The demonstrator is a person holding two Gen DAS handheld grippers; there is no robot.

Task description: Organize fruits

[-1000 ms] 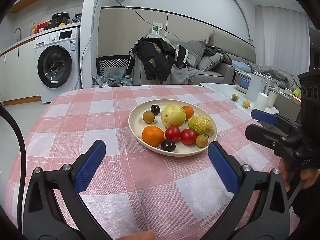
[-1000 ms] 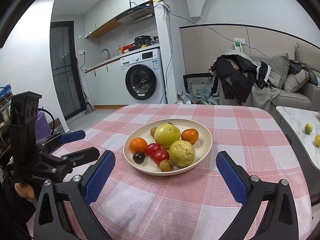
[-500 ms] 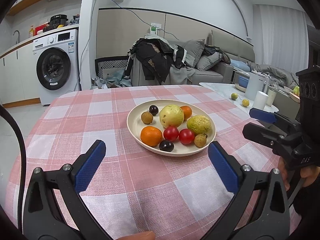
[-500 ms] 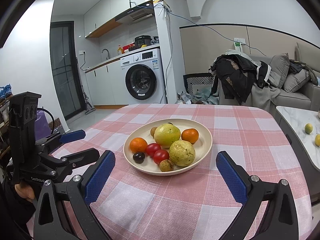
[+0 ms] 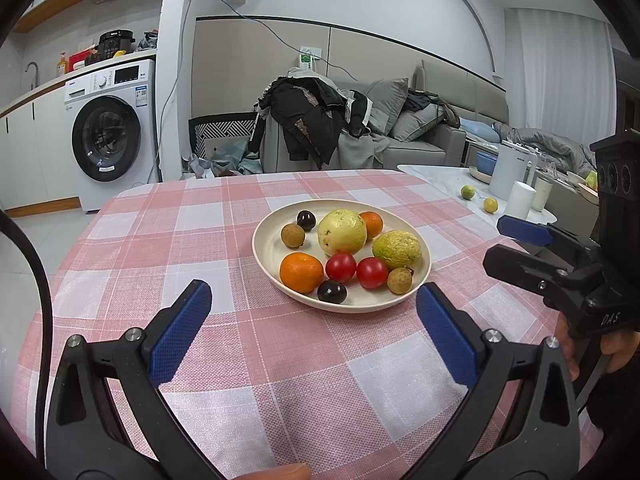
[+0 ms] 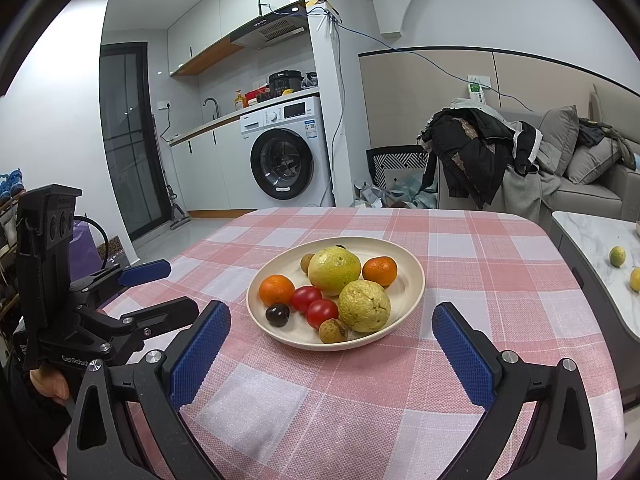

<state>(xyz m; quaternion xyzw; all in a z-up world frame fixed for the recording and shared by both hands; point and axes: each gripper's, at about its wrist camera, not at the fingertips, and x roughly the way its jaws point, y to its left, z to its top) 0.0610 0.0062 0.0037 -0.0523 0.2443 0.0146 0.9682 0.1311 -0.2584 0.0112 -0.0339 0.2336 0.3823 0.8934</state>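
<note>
Both tools are held low over the checked tablecloth (image 5: 224, 240), pointed at the cream plate (image 5: 266, 254) from the near side. The left gripper (image 5: 312, 320) is spread wide with nothing between its blue pads, and the right gripper (image 6: 332, 340) is likewise parted and empty. Each is framed so that the plate sits between its fingers, which suggests they are kept back to give both cameras a full view of the fruit.

On the plate the fruit is gathered in one loose cluster. A large yellow-green guava (image 5: 342, 232) is seen toward the far side, with a rougher green guava (image 5: 397, 249) just beside it. Two red tomatoes (image 5: 356, 270) are set touching each other at the middle. One orange (image 5: 301, 272) is placed at the near left and a second orange (image 6: 379, 271) is tucked behind the guavas. Dark plums (image 5: 331, 291) and brown longans (image 5: 399, 280) are dotted round the rim.

Two small yellow-green fruits (image 5: 476, 198) are left well apart, on the marble side table (image 5: 436, 174).

All the tablecloth's fruit is seen on the plate. That fits sorting finished or sorting still to come; which it is cannot be told.
</note>
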